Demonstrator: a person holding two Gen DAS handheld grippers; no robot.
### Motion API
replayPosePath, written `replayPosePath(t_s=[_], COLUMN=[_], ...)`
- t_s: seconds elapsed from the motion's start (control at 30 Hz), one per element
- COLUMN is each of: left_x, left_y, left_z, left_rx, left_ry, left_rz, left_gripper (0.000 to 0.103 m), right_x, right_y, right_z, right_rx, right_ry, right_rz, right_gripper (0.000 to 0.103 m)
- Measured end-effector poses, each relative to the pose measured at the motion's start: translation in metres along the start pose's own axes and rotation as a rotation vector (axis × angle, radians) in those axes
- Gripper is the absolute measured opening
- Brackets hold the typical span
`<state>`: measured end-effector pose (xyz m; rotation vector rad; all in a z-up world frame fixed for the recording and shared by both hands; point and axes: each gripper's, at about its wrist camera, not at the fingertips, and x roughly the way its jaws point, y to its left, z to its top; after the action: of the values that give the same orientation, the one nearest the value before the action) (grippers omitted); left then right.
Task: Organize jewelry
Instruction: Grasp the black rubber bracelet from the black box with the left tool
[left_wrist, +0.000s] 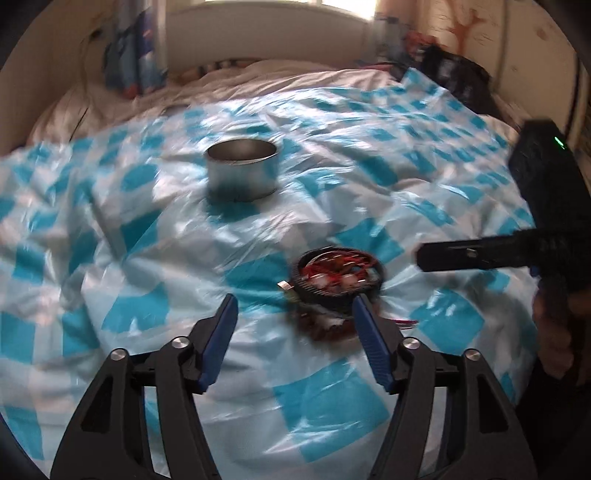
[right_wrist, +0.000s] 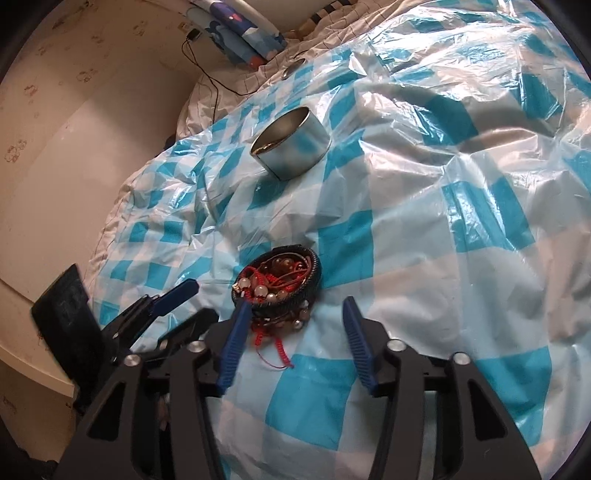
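Note:
A pile of jewelry (left_wrist: 334, 277) (right_wrist: 275, 282), dark ribbed bands around red cords and pale beads, lies on the blue-and-white checked plastic sheet (left_wrist: 147, 240) (right_wrist: 424, 221). A round silver tin (left_wrist: 242, 170) (right_wrist: 291, 142) stands open farther back. My left gripper (left_wrist: 295, 306) is open and empty, just short of the pile, which sits by its right finger. My right gripper (right_wrist: 295, 308) is open and empty, with the pile's near edge between its fingertips. The right gripper also shows in the left wrist view (left_wrist: 476, 254), and the left gripper in the right wrist view (right_wrist: 177, 299).
The sheet covers a rumpled bed. A wall (right_wrist: 55, 166) runs along the bed's left side with a black cable (right_wrist: 210, 85) hanging down it. Blue patterned pillows (left_wrist: 136, 55) (right_wrist: 243, 29) and dark clutter (left_wrist: 450, 70) lie at the head of the bed.

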<state>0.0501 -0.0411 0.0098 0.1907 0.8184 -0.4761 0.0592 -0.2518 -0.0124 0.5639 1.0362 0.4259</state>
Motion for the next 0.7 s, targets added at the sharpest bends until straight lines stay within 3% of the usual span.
replayPosePath(t_s=[0.17,0.37,0.53,0.7], left_x=[0.013,0.023,0.028,0.033], left_y=[-0.028,-0.040,-0.034,-0.007], left_z=[0.001,0.005,0.014,0.023], left_rx=[0.172,0.210,0.151,-0.012], left_ry=[0.008,0.014,-0.005,-0.008], left_rz=[0.093,0.119,0.138,0.117], left_gripper=[0.065,0.069,0.071,0.074], right_x=[-0.001,-0.003,-0.005,-0.006], right_y=[-0.004,-0.008,-0.014,-0.018], right_z=[0.003,0.004,0.006,0.006], right_rx=[0.022,0.032,0.058,0.074], right_ry=[-0.010,-0.018,-0.023,-0.019], right_rz=[0.002,0.004,0.020,0.032], right_gripper=[0.058,0.065,0.066,0.067])
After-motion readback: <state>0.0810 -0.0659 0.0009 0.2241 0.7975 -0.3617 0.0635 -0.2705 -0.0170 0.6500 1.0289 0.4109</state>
